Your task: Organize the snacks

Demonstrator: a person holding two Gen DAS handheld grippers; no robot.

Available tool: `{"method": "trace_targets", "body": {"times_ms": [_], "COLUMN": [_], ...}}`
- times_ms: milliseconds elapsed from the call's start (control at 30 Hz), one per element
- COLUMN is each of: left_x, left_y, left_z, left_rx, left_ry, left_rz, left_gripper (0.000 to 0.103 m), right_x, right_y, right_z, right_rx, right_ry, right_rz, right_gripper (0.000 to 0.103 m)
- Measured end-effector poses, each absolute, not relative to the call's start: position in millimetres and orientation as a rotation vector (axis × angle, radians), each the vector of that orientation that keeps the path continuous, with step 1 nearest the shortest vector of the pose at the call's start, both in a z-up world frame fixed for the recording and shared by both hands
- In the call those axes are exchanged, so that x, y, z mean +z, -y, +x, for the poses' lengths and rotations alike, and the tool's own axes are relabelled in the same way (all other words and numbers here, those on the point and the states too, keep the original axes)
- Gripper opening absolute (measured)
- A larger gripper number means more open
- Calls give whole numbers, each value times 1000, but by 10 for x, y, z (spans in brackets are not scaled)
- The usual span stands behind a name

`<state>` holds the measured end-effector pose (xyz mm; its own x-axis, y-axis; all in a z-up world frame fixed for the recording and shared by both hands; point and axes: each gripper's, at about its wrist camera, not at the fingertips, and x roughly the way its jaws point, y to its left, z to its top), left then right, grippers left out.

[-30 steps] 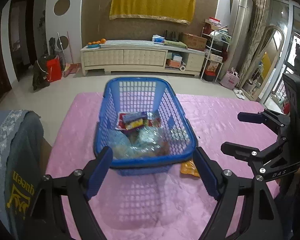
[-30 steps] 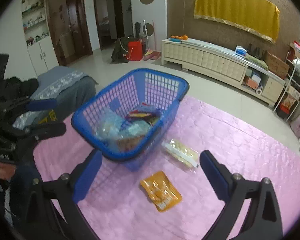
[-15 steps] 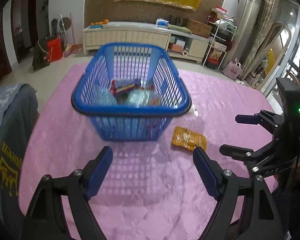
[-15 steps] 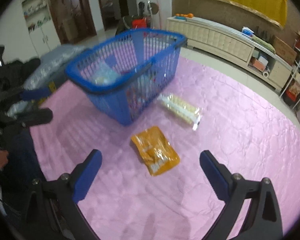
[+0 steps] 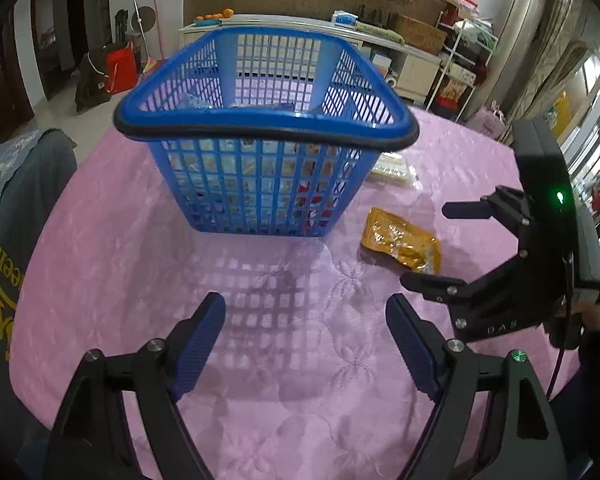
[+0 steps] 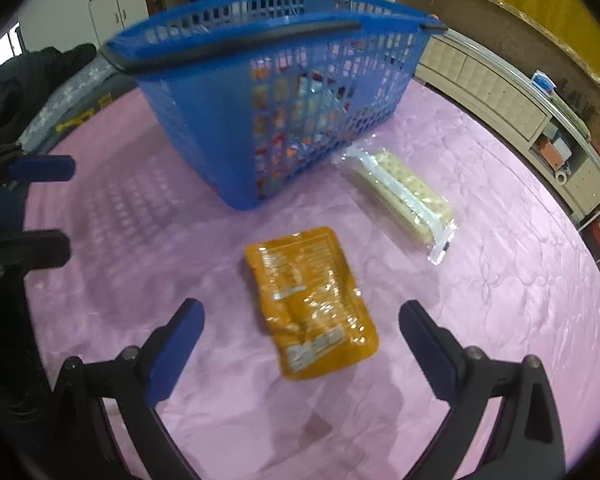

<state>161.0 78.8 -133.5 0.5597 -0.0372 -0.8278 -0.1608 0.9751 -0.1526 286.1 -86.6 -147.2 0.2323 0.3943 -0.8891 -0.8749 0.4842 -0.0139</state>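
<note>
- Left wrist view: the left gripper point(image 5: 306, 344) hangs spread and empty over the pink cloth point(image 5: 120, 248). The basket point(image 5: 266, 136) stands dead ahead; the orange pouch point(image 5: 400, 240) lies off to its right, nearer the right gripper point(image 5: 444, 246).
- Right wrist view: the right gripper point(image 6: 300, 344), jaws wide and empty, has the orange pouch point(image 6: 310, 300) straight in front, its long axis running away towards the basket point(image 6: 276, 88). A clear packet point(image 6: 400, 196) lies beside the basket.

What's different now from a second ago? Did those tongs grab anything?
Nothing grabbed. Both tongs dropped lower and backed off from the basket; the right tongs now hang open over the orange packet. The left tongs are open and empty too. Basket, orange packet and clear packet lie where they were.
</note>
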Motion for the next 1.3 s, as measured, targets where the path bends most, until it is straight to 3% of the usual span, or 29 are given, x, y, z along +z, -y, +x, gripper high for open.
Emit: {"method": "trace_targets", "body": {"times_ms": [133, 533, 633, 767, 833, 1300], "left_x": [-1403, -1414, -1404, -1400, -1395, -1237], "left_y": [-803, -912, -910, -890, -887, -502], "left_z": [1631, 1586, 1588, 1585, 1584, 1571], "left_rx": [79, 98, 96, 90, 84, 41], "left_ry": [-989, -990, -986, -987, -988, -975], "left_rz": [-226, -284, -284, -276, -272, -185], "left_gripper": [81, 81, 81, 81, 81, 81], "right_x": [-1622, -1605, -1575, -1547, -1522, -1420], "right_y": [830, 859, 873, 888, 905, 1318], "right_z": [2912, 2921, 2898, 2867, 2921, 2711], "right_rx": [954, 1001, 1038, 1037, 1040, 995], "right_ry": [-1026, -1037, -1037, -1041, -1065, -1026], "right_rz": [-623, -617, -636, -631, -573, -482], "right_gripper": [78, 62, 44, 37, 26, 25]}}
